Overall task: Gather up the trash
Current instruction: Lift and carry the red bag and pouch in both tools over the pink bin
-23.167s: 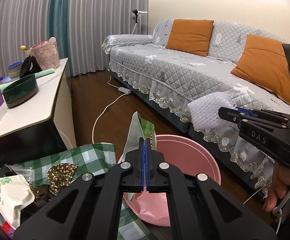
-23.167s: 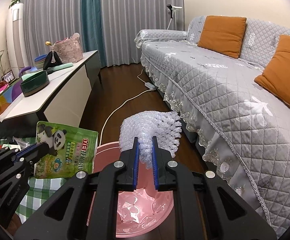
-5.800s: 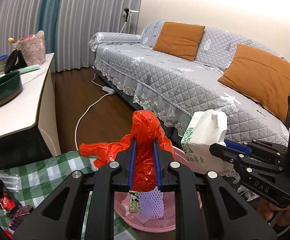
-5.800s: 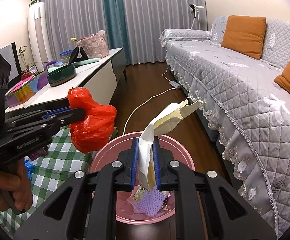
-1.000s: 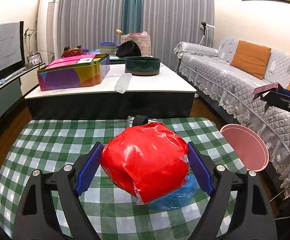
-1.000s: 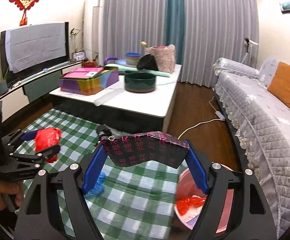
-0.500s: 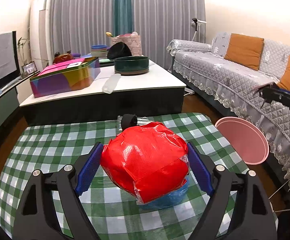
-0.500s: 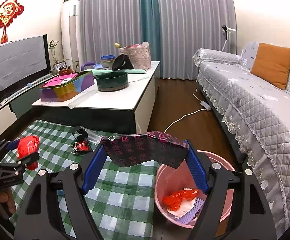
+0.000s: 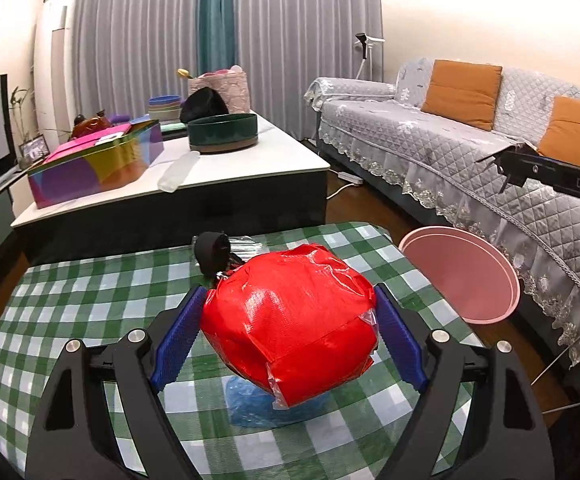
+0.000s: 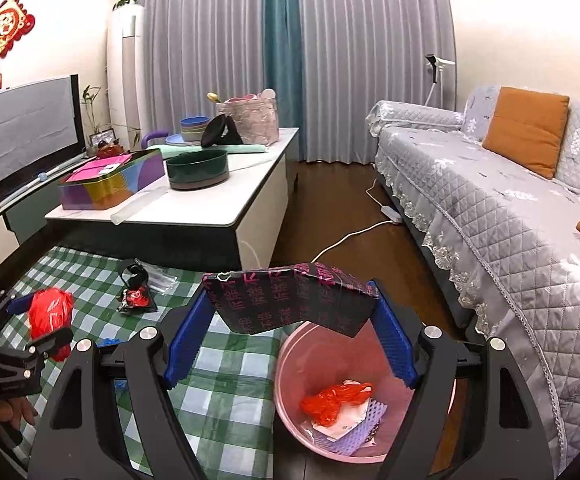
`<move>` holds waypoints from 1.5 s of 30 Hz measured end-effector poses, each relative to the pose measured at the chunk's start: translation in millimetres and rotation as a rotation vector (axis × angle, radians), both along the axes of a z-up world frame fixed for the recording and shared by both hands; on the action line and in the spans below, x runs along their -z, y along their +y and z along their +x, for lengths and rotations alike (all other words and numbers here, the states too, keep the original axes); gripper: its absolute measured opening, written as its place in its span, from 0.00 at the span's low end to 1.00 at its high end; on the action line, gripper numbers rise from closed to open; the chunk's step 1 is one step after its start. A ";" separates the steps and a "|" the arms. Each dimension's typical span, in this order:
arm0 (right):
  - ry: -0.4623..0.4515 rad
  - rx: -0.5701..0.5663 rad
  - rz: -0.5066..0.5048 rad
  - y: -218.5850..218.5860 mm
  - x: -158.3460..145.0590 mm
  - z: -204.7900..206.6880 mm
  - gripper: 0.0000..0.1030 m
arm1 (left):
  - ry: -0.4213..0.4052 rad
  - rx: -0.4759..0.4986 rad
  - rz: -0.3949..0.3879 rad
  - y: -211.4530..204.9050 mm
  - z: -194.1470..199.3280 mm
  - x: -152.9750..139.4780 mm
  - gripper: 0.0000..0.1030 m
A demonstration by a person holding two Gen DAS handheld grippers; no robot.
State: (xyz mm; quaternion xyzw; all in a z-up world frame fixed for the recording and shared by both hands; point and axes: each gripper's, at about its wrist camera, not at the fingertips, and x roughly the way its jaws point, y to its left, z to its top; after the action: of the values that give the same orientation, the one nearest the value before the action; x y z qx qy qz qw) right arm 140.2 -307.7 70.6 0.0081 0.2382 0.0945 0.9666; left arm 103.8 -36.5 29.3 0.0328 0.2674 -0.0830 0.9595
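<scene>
A green checked cloth (image 9: 70,312) covers the floor beside a pink bin (image 10: 290,392) already containing trash. The right gripper (image 10: 290,336) hangs over the bin, jaws spread wide yet clamping a black packet with pink characters (image 10: 294,300). The left gripper (image 9: 290,336), jaws equally wide, grips a red plastic bundle (image 9: 290,332) above the cloth.

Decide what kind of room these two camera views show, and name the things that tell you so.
Most likely a home living room: a long sofa with orange cushions, a low coffee table cluttered with household items, and a covered television along the wall, with floor-length curtains behind.
</scene>
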 end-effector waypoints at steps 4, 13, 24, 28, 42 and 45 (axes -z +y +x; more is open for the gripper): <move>0.002 0.016 0.011 -5.6 -1.3 2.4 0.73 | 0.006 0.009 -0.005 -1.8 1.0 0.4 0.78; 0.001 0.041 0.006 -10.4 -2.7 7.7 0.73 | 0.028 0.013 -0.020 -4.9 5.1 2.1 0.78; 0.015 0.087 -0.002 -25.7 -5.3 17.7 0.73 | 0.022 0.043 -0.037 -24.5 24.1 -8.6 0.78; 0.020 0.112 0.010 -36.1 -5.5 19.2 0.73 | 0.019 0.060 -0.042 -38.0 33.1 -12.2 0.78; 0.047 0.217 0.003 -78.1 -2.6 31.2 0.73 | 0.021 0.159 -0.054 -99.4 74.4 -20.0 0.78; 0.060 0.230 0.010 -86.7 0.3 34.6 0.73 | 0.028 0.184 -0.061 -115.7 86.7 -17.2 0.78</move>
State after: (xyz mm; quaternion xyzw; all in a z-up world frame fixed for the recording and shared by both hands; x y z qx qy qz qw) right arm 174.8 -394.3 70.3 0.0433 0.2639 -0.0163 0.9634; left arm 190.5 -152.2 46.6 0.0266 0.2738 -0.1791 0.9446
